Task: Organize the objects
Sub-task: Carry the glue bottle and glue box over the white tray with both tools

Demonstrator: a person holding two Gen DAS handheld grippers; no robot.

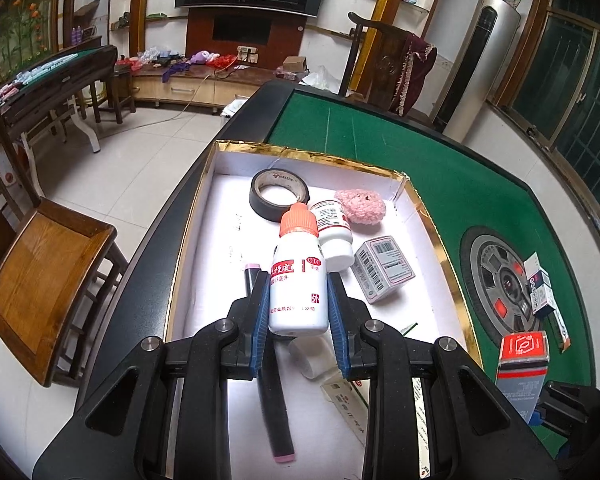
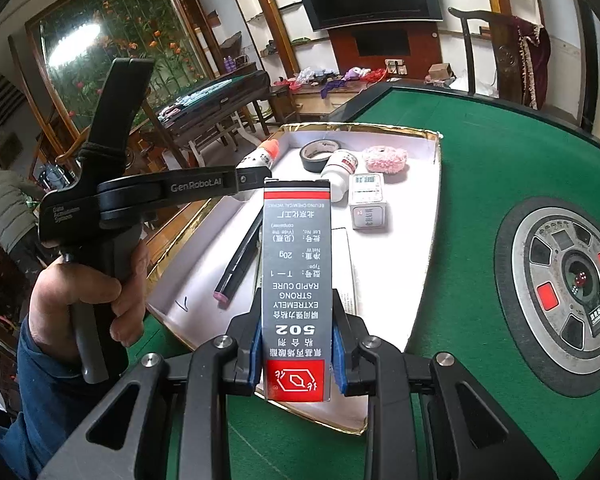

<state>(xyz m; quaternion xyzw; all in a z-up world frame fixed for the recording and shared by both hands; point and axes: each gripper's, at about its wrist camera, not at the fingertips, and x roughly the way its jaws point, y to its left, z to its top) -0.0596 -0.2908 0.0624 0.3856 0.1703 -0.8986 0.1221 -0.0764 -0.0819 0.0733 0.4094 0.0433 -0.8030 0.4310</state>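
Left wrist view: the left gripper [image 1: 298, 300] clamps the orange-capped bottle [image 1: 299, 276] above the white tray [image 1: 220, 208]; lower it onto a free spot. Right wrist view: the right gripper [image 2: 296, 344] grips the glue box [image 2: 296, 280]; place it gently beside the marker [image 2: 240, 256].

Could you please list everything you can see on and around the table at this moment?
tray: 1, white with gold rim, on green table
tape roll: 1, black, far end of tray
pink puff: 1, in tray beside tape roll
pill bottle: 1, white, lying in tray
small box: 1, grey-white, in tray
marker: 1, black with pink ends, in tray
dropper bottle: 1, white, orange cap, in left gripper
glue box: 1, grey and red, in right gripper
hand: 1, holding left gripper
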